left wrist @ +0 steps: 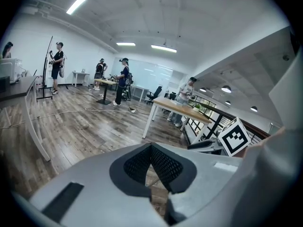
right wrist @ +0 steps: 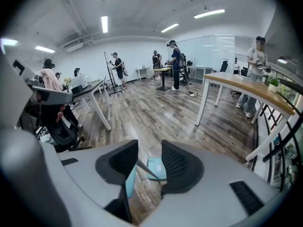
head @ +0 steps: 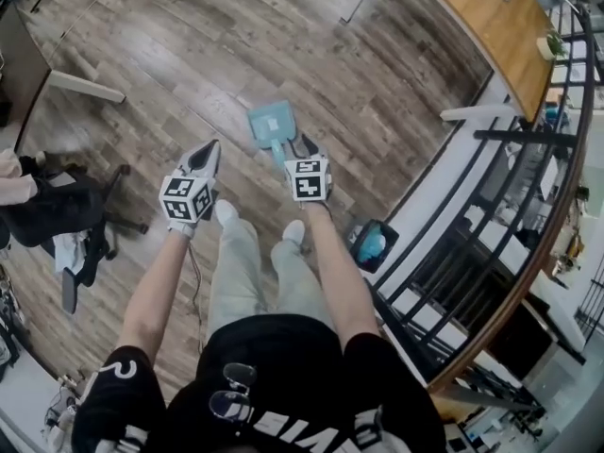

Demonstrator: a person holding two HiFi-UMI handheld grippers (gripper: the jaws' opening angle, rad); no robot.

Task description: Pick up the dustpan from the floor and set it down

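The dustpan [head: 269, 121] lies flat on the floor [head: 189, 55]. At the dustpan's handle end the right gripper [head: 300, 145] hovers, jaws apart and clasping nothing. Left of the dustpan, the left gripper [head: 209, 149] is clenched and empty. This fits either awaiting pickup or already set down.

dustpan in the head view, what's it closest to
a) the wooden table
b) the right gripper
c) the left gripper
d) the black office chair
b: the teal dustpan sits just ahead of the right gripper with its handle pointing towards it, and in the right gripper view it shows through the gap between that gripper's parted jaws.
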